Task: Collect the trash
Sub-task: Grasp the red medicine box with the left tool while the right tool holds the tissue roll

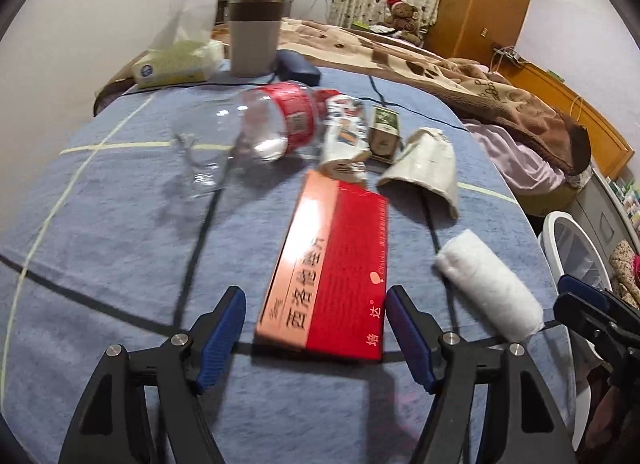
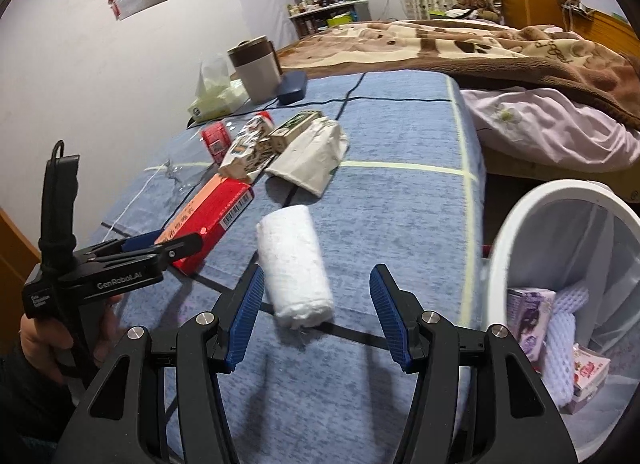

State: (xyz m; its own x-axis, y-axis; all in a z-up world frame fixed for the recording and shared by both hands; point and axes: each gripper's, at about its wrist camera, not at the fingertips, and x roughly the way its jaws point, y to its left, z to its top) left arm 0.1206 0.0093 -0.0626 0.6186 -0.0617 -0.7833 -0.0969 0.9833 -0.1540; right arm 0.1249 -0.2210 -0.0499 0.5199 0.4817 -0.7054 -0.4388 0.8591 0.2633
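Observation:
A long red and orange box point(image 1: 328, 264) lies on the blue checked cloth point(image 1: 120, 224). Its near end sits between the jaws of my left gripper point(image 1: 316, 338), which is open, the pads not pressing on it. Right of the box lies a white rolled towel point(image 2: 296, 264), its near end between the open jaws of my right gripper point(image 2: 316, 316). Further back are a clear bottle point(image 1: 272, 124) with a red label, a crumpled wrapper point(image 1: 344, 132), a small green carton point(image 1: 384, 132) and a flattened paper cup point(image 1: 424, 172). The left gripper point(image 2: 176, 242) also shows in the right wrist view, held by a hand.
A white bin point(image 2: 520, 224) with several pieces of trash inside stands off the table's right edge. At the far end are a tissue box point(image 1: 176, 64), a beige lidded mug point(image 1: 254, 36) and a dark blue case point(image 1: 296, 66). A bed with a brown blanket point(image 2: 480, 44) lies beyond.

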